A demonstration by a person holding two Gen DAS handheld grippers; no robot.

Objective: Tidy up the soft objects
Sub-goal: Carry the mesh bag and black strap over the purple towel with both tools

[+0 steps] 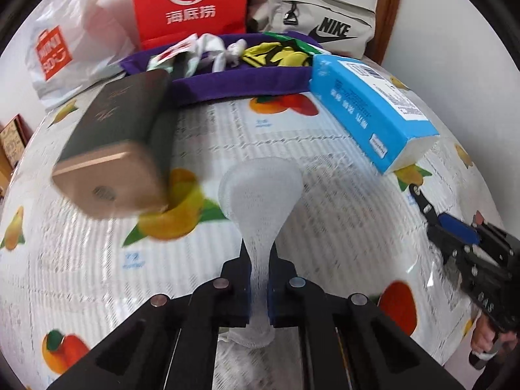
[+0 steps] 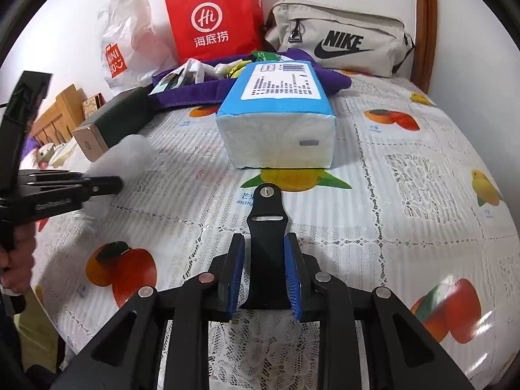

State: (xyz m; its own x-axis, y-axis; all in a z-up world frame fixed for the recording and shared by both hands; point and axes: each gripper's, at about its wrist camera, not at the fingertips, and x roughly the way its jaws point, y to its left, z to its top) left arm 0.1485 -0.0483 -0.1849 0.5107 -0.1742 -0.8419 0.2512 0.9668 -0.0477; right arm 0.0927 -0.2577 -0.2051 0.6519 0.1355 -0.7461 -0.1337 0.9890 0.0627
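My left gripper (image 1: 259, 269) is shut on a white translucent soft mesh piece (image 1: 260, 191), held above the fruit-print tablecloth; it shows blurred in the right wrist view (image 2: 107, 162). My right gripper (image 2: 264, 260) is shut on a black strap (image 2: 267, 224) with a stud and a slot at its tip; the gripper also shows at the right of the left wrist view (image 1: 422, 201). A purple tray (image 1: 240, 81) at the back holds white and yellow soft items (image 1: 276, 53).
A blue tissue pack (image 2: 276, 123) lies ahead of the right gripper. A dark box with a gold end (image 1: 113, 149) lies to the left. A red paper bag (image 2: 211, 16), a white plastic bag (image 2: 126, 35) and a beige Nike bag (image 2: 338, 35) stand by the wall.
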